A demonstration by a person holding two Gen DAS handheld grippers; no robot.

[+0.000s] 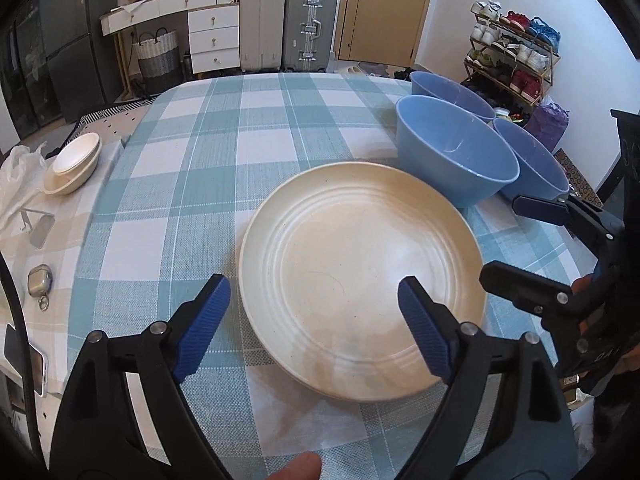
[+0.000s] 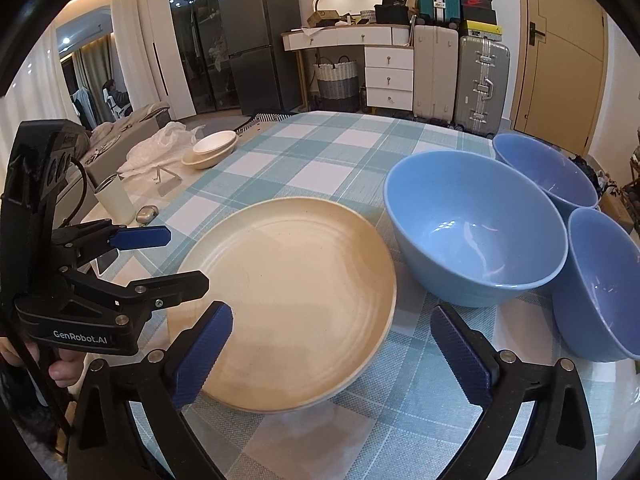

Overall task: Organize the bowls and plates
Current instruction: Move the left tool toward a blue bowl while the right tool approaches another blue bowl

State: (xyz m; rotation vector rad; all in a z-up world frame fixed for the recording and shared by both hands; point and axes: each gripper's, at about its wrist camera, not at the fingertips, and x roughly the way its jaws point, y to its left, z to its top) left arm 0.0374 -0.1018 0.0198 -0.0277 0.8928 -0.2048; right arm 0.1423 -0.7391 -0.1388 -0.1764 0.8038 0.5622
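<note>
Cream ridged round plate (image 1: 360, 276) and three blue plastic bowls (image 2: 472, 228) sit unstacked on checked surface (image 1: 180, 160), both tools, left (image 1: 314, 328) and right (image 2: 332, 354), wide open, empty; sorting barely started.

L wrist cam sits low behind the left gripper (image 1: 314, 320), looking fwd and down, close over the cream plate (image 1: 360, 280) just ahead. R wrist cam rides behind the right gripper (image 2: 330, 352), same fwd tilt, plate (image 2: 288, 312) ahead-left, near blue bowl (image 2: 472, 228) ahead-right. Both share plate, bowls, checked tablecloth (image 1: 224, 136), suitcases beyond; each sees the other gripper at its edge.
</note>
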